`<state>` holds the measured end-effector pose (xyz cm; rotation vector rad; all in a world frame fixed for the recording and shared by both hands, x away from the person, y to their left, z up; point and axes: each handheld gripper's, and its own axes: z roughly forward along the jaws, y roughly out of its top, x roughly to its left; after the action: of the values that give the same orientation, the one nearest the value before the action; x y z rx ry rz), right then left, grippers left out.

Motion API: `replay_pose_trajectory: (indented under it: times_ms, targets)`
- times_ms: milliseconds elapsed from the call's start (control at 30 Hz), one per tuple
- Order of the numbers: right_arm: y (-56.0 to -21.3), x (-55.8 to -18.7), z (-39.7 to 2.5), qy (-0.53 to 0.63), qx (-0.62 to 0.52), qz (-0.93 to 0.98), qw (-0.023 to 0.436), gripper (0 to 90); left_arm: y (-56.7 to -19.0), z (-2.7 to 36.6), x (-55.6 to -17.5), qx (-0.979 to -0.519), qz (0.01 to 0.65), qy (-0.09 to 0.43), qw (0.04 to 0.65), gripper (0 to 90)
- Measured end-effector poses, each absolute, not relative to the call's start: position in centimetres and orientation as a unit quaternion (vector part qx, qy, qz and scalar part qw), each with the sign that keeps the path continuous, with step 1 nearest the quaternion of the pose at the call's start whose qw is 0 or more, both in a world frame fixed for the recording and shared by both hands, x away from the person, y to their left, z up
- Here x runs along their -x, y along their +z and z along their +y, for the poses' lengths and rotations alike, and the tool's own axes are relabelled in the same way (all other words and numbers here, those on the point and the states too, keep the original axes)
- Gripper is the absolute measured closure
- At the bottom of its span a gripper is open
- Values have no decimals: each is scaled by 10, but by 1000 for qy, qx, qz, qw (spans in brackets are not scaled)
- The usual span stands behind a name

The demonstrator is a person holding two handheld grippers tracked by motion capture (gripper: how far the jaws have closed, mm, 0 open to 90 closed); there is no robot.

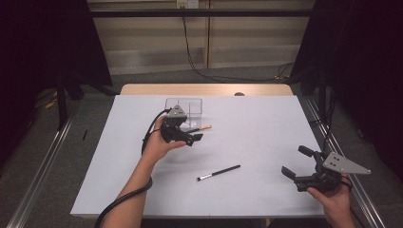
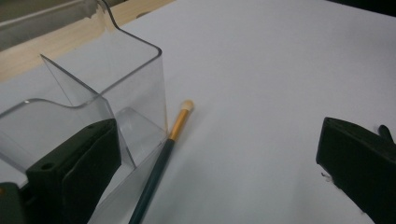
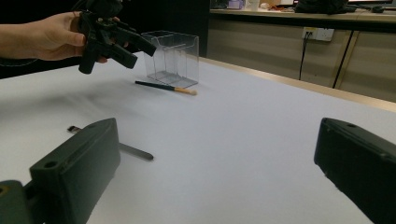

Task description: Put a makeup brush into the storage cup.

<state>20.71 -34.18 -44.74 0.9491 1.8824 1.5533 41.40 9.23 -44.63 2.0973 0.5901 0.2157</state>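
The left gripper (image 1: 192, 137) hangs above the table with its jaws wide apart and empty. Just under it lies a brush with an orange ferrule (image 2: 180, 123), touching the base of the clear divided box (image 2: 116, 88); the left gripper view shows this contact. The right gripper (image 1: 295, 164) is open too, and a black brush (image 1: 219, 173) lies to its left on the white sheet (image 1: 266, 123).
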Motion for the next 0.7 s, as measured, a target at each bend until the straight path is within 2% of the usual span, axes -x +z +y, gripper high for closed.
replay_pose_trajectory:
  times_ms: [700]
  targets:
    - [-447,-206,-343,572,-349,694,262,0,-458,78,-430,-888,245,61,385,1]
